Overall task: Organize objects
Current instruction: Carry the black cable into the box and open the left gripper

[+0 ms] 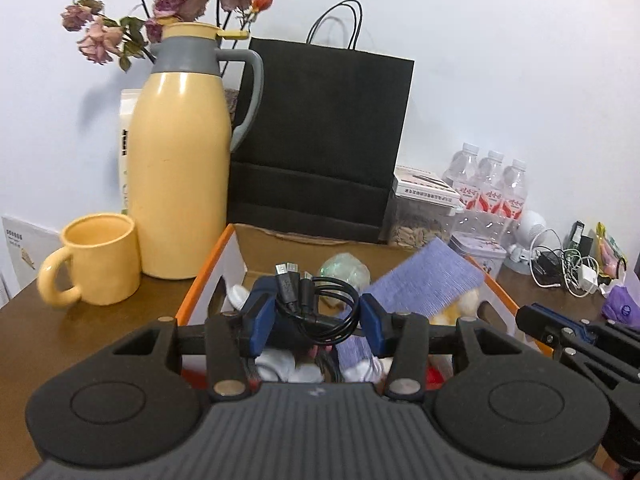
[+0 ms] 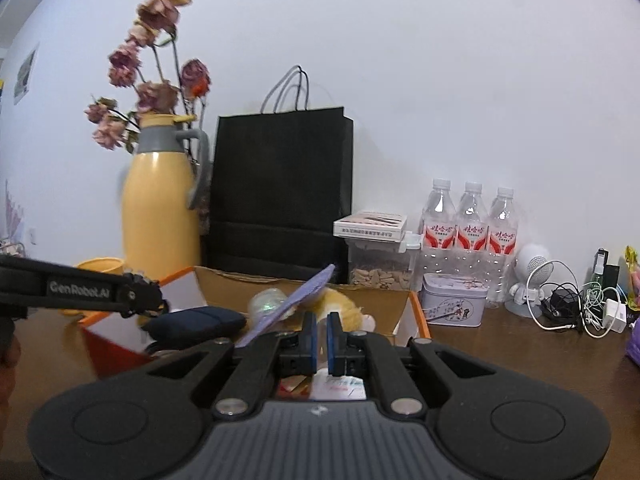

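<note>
Left tool clamps a coiled black cable above the box, right tool closed and empty; risk: loose plug ends snag the purple cloth, or the coil slips out.

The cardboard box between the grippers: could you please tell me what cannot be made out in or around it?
- Left wrist view: the box floor, hidden behind the left gripper and its black cable bundle.
- Right wrist view: the box's near contents, hidden behind the shut right gripper.
- The printing on the water bottles: too small.
</note>
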{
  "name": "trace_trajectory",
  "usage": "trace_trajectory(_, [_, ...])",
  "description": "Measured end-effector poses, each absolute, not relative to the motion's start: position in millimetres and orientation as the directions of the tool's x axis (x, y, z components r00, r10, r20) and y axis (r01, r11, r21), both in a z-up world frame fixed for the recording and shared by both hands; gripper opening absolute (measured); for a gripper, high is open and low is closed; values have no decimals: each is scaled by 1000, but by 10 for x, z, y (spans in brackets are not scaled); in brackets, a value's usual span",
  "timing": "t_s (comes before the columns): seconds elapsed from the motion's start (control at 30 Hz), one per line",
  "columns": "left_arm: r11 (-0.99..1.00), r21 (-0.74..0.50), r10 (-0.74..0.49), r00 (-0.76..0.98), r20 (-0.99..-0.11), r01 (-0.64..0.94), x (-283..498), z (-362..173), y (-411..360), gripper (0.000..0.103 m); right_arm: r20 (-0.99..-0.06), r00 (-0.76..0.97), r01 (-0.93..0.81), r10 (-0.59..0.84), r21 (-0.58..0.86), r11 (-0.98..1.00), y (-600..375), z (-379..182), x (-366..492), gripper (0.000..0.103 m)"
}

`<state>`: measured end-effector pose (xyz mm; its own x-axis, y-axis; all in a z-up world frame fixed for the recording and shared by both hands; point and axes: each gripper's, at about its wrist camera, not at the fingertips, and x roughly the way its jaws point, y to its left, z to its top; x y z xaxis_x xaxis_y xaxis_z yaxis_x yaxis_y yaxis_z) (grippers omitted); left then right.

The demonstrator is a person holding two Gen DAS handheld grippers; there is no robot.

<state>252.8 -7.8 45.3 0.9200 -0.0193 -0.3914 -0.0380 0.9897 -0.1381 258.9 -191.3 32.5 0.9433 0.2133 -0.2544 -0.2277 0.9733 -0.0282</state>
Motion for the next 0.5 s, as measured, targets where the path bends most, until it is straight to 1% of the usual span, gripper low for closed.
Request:
trace_trajectory(0.17, [995, -96, -30, 912, -410, -11, 2846, 331, -69, 47, -303, 931, -225, 206, -26, 974, -1962, 160, 2915, 4])
trace_trajectory(0.3, [998, -60, -45, 906, -420, 22, 2975, 235, -62, 47, -323, 922, -236, 213, -34, 971, -1986, 66, 3056, 4])
trace_trajectory(0.37, [998, -53, -52, 909, -414, 32, 3003, 213, -39, 50, -344, 913, -246, 221, -31, 969, -1992, 34, 3097, 5])
trace_trajectory(0.4, [998, -50, -49, 912, -408, 31, 3004, 207, -31, 53, -353, 908, -250, 224, -29, 968, -1993, 17, 3110, 5])
trace_trajectory(0.43, [998, -46, -47, 917, -395, 31, 2995, 198, -19, 72, -359, 906, -249, 223, -28, 968, -1992, 4, 3114, 9])
trace_trajectory(0.47, [999, -42, -44, 923, -382, 31, 2987, 194, -9, 96, -361, 906, -246, 219, -28, 969, -1992, -11, 3112, 15])
trace_trajectory(0.5, [999, -35, -38, 930, -366, 27, 2973, 194, -6, 103, -363, 905, -248, 222, -26, 969, -1992, -15, 3098, 22])
